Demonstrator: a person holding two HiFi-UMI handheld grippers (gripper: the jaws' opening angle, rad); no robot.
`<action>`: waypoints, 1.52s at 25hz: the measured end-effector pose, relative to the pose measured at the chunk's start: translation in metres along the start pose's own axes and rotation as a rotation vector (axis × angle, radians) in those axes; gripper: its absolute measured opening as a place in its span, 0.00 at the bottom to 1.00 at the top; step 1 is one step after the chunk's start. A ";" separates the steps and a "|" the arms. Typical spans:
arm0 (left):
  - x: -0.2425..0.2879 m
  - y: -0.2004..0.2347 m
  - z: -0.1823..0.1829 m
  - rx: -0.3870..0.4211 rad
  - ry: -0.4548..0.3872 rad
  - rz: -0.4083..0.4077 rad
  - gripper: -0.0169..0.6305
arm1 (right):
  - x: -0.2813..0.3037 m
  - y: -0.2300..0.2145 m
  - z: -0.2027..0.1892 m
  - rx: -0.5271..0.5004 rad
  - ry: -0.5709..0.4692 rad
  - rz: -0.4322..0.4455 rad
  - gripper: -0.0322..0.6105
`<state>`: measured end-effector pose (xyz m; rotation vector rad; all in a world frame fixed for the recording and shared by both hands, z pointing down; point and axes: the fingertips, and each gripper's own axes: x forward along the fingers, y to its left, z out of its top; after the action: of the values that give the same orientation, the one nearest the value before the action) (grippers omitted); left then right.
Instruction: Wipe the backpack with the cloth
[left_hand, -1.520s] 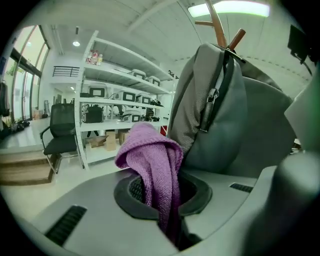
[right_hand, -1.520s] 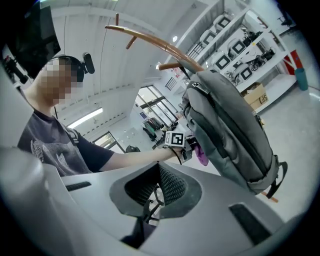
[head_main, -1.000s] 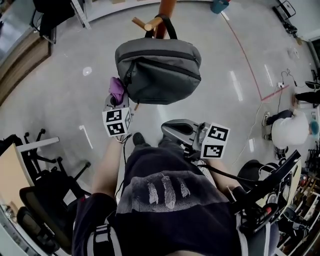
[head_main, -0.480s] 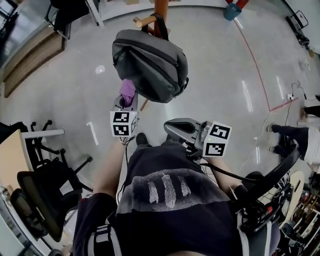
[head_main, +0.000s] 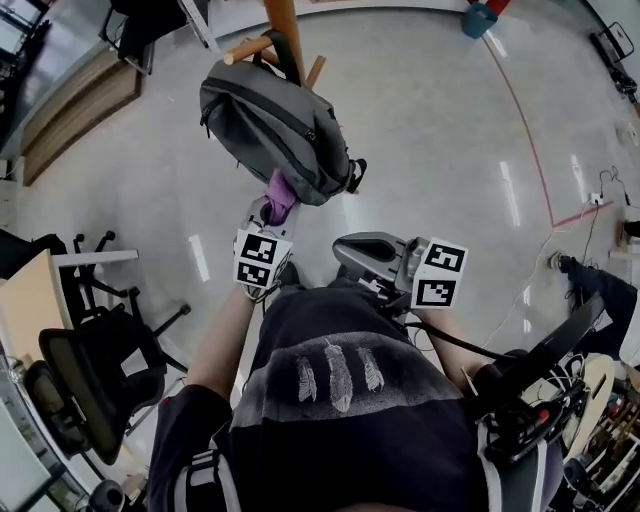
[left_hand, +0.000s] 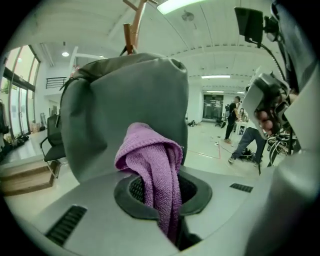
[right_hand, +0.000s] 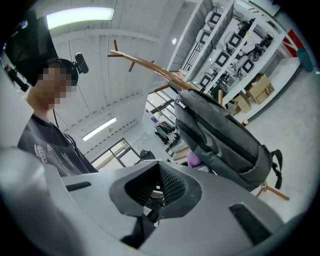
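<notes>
**A:** Head view first: where is the backpack (head_main: 270, 125)?

**B:** It hangs by its black strap from a peg of the wooden rack (head_main: 283, 30). It is grey, tilted and clear of the floor (head_main: 430, 150).

**A:** And the cloth (head_main: 280, 197)?

**B:** It is purple and bunched, right at the backpack's lower end. In head view its top meets the grey fabric there. The left gripper view shows the fold lying against the backpack's underside, and I can see no gap between them.

**A:** What has hold of it?

**B:** The left gripper (head_main: 270, 212). Its jaws are clamped on the cloth. In the left gripper view the purple strip runs down into the slot between them, and the loose fold stands out above the tips toward the backpack.

**A:** So where does that gripper sit?

**B:** Just below the backpack, on the side nearest the person, pointing up at its bottom.

**A:** And the right gripper (head_main: 345, 252)?

**B:** It is off to the right of the backpack's lower end and apart from it, touching neither backpack nor cloth. The right gripper view shows its jaws drawn together with nothing between them. The backpack hangs beyond them, with a bit of purple showing under it.

**A:** Anything else near the backpack?

**B:** Only an office chair (head_main: 90, 380), well apart from it, down on the left.
</notes>
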<state>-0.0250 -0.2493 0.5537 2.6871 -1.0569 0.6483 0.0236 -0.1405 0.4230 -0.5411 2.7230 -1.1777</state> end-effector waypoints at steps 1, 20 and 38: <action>-0.001 -0.010 0.003 0.014 -0.002 -0.020 0.10 | -0.001 -0.001 0.000 0.003 0.000 0.005 0.04; -0.054 0.184 0.046 0.023 -0.046 0.507 0.10 | -0.014 -0.008 -0.006 0.019 0.059 0.056 0.04; -0.018 0.067 0.055 0.338 -0.126 -0.139 0.10 | 0.049 0.000 -0.013 -0.027 -0.064 -0.186 0.04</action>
<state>-0.0640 -0.3048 0.4973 3.0953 -0.8415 0.6940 -0.0249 -0.1493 0.4333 -0.8364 2.6860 -1.1422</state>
